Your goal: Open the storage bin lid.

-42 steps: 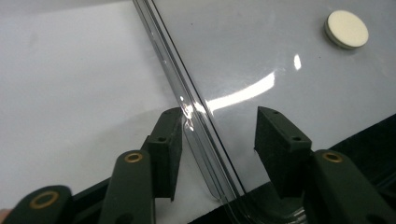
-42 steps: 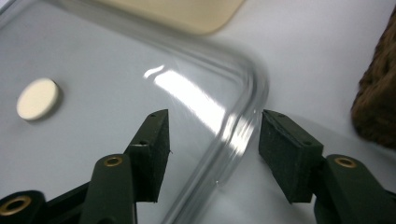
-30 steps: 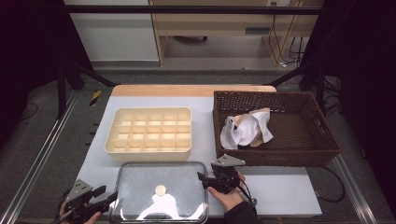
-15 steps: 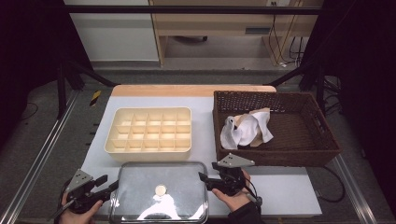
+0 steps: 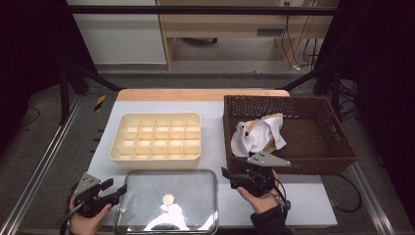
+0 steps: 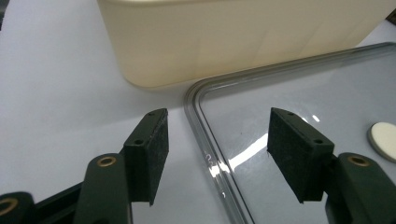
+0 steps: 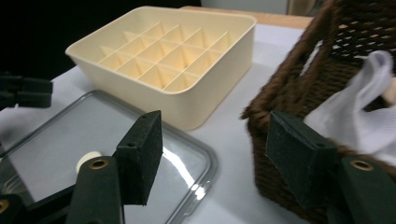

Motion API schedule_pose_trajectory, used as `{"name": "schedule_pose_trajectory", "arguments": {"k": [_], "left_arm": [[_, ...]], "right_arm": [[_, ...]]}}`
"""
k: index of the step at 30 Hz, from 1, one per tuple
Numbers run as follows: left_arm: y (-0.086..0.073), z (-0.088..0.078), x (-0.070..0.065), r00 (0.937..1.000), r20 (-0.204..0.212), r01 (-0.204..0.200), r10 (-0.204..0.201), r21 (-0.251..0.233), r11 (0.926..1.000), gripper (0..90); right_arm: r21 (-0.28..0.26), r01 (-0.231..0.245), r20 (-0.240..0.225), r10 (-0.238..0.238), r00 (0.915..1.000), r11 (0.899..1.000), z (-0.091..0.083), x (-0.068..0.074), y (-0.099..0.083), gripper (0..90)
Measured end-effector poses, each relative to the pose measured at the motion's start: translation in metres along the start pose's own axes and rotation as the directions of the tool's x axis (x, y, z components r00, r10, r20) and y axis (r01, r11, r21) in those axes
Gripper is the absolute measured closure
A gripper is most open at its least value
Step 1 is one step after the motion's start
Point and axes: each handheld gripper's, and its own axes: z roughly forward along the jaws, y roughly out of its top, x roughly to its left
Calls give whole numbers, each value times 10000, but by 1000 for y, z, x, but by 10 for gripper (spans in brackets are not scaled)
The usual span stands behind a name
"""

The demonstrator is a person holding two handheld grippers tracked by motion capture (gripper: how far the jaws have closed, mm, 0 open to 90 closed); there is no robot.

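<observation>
- The left gripper (image 5: 121, 188) sits at the near left corner of the desk (image 5: 215, 117), its jaws having just opened wider; in the left gripper view they straddle the left rim of the clear lid (image 6: 289, 107) with a gap on both sides, so the pads press on nothing.
- The clear lid (image 5: 166, 200) lies flat along the near edge of the desk, with a small round pale disc (image 5: 168, 199) at its middle. No writing can be read on it.
- The right gripper (image 5: 226, 175) hangs just right of the lid, held in the person's right hand (image 5: 262, 198); its jaws stand wide apart and hold nothing, one above the lid's corner and one before the basket wall in the right gripper view.
- The cream divided tray (image 5: 157, 136) stands just beyond the lid, near the desk's middle, its compartments bare and unlabelled.
- The brown wicker basket (image 5: 337, 142) stands at the right side of the desk, with white cloth (image 5: 257, 137) bunched at its left end.
</observation>
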Motion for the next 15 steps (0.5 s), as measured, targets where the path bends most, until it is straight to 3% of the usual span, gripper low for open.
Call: {"name": "schedule_pose_trajectory", "arguments": {"k": [9, 15], "left_arm": [[-7, 2, 7, 9990, -405, 195, -196, -27, 9998, 339], [-8, 3, 11, 9987, -385, 323, -323, -1, 9995, 320]], "right_arm": [[-356, -337, 533, 355, 9979, 9988, -15, -26, 12, 369], [-495, -330, 908, 374, 9952, 9982, -19, -36, 19, 370]]}}
